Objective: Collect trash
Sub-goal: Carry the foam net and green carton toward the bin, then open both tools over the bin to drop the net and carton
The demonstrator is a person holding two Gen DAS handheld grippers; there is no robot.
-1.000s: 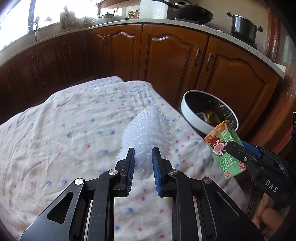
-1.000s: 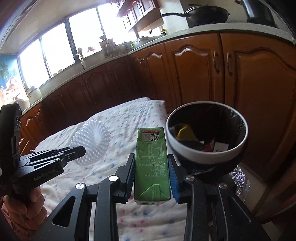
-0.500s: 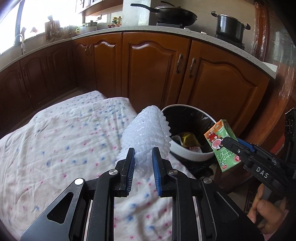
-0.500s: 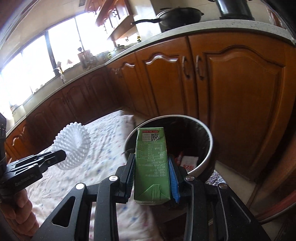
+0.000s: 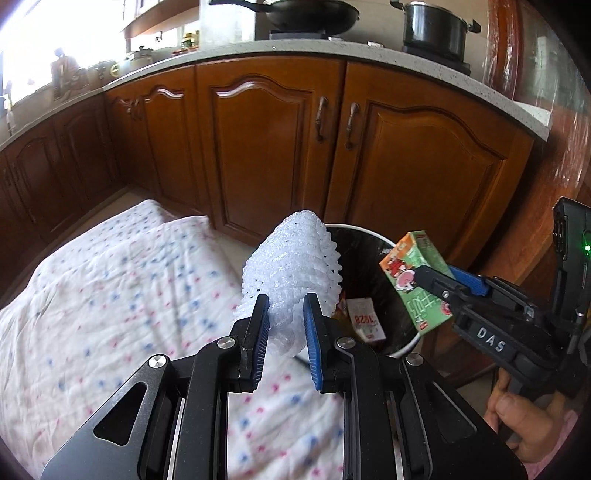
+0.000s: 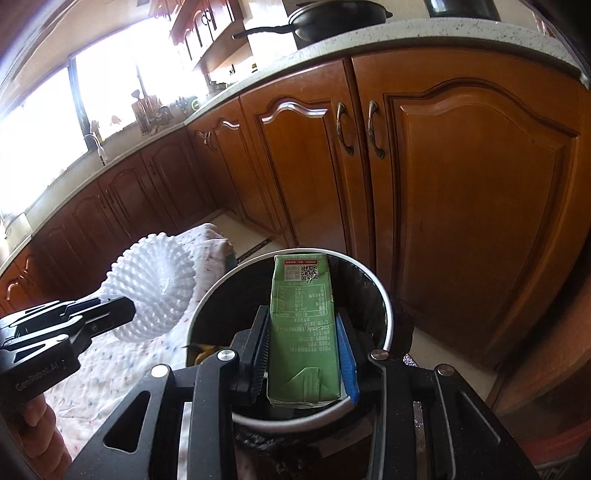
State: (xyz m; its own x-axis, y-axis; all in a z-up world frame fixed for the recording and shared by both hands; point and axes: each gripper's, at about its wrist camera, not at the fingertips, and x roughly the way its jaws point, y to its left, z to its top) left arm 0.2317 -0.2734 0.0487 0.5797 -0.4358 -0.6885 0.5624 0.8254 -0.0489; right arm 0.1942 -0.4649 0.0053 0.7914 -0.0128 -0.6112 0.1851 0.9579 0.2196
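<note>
My left gripper [image 5: 284,314] is shut on a white foam net sleeve [image 5: 291,266] and holds it at the near rim of the black-lined trash bin [image 5: 369,236]. The sleeve also shows in the right wrist view [image 6: 155,291], left of the bin [image 6: 384,295]. My right gripper [image 6: 303,332] is shut on a green drink carton [image 6: 303,332] and holds it upright above the bin's opening. In the left wrist view the carton [image 5: 413,280] hangs over the bin's right rim. Trash lies inside the bin.
A table under a white dotted cloth [image 5: 110,302] lies left of the bin. Brown wooden cabinets [image 5: 277,147] stand close behind, with a pan [image 5: 306,14] and a pot [image 5: 432,26] on the counter above. A window and sink [image 6: 92,140] are at the far left.
Both grippers have moved right from over the cloth to the bin. The carton now hangs over the bin's opening and the foam sleeve is at its rim. Both grips are unchanged.
</note>
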